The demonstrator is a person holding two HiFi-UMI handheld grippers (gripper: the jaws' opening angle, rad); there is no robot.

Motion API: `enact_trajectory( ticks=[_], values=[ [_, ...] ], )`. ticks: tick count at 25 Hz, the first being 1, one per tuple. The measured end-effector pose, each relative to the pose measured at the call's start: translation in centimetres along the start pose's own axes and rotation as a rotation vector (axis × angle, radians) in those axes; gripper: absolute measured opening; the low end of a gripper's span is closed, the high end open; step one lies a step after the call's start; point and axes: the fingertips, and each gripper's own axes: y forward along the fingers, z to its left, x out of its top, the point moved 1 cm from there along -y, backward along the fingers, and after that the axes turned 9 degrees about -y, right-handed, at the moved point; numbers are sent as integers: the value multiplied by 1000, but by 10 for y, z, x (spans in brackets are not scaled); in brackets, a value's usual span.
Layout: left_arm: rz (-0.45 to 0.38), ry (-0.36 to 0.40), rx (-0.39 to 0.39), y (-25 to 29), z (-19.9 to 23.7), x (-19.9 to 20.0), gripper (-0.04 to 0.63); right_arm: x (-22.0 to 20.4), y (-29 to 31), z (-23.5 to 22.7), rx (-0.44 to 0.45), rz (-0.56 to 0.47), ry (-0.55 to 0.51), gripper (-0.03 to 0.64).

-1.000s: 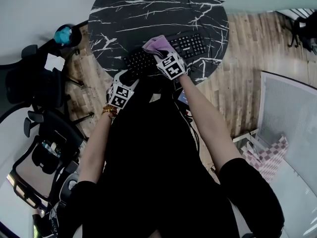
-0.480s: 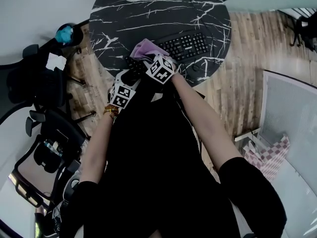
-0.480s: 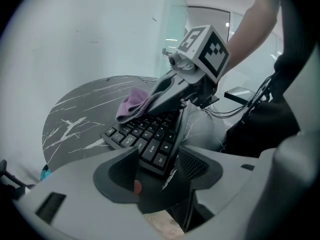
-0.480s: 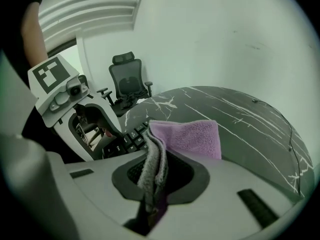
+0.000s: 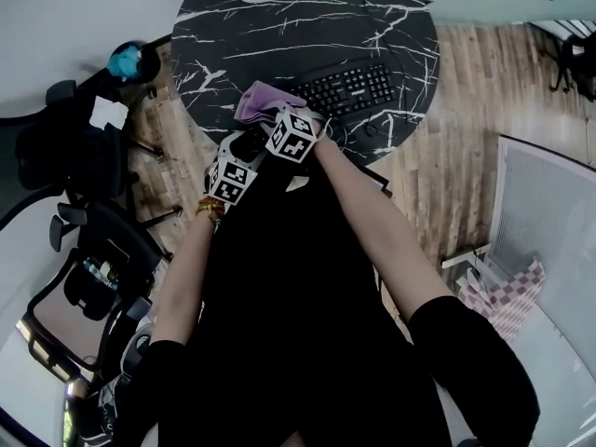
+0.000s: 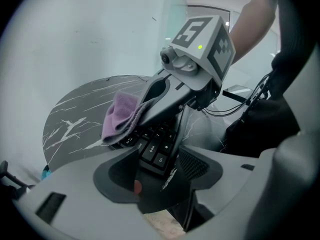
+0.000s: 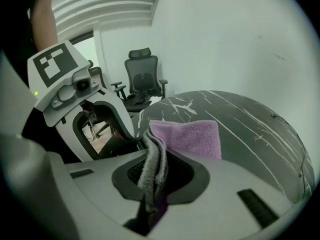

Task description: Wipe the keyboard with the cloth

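Observation:
A black keyboard lies slantwise on the near part of a round black marble table. My right gripper is shut on a pink cloth and presses it on the keyboard's left end. In the right gripper view the cloth is folded between the jaws and spreads out ahead of them. My left gripper is at the keyboard's near left corner. In the left gripper view the keys sit between its jaws, which grip that end, and the cloth rests just beyond.
Black office chairs stand on the wooden floor to the left, with a turquoise object by the table's edge. A cable runs off the keyboard's near side. Another chair stands behind the table.
My right gripper has slid the cloth leftwards along the keyboard, from around its middle to its left end. The left gripper has stayed at the near left corner.

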Motion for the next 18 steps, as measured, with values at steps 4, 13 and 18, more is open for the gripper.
enact_trajectory(
  ticks=[4, 13, 18],
  values=[
    [2, -2, 12, 0, 1, 0, 253, 9, 7, 7, 39, -1, -27, 52],
    [20, -10, 43, 1, 1, -1, 253, 28, 0, 19, 174, -132, 69, 51],
    [17, 10, 60, 2, 0, -2, 253, 26, -68, -36, 70, -391, 316, 51]
  ],
)
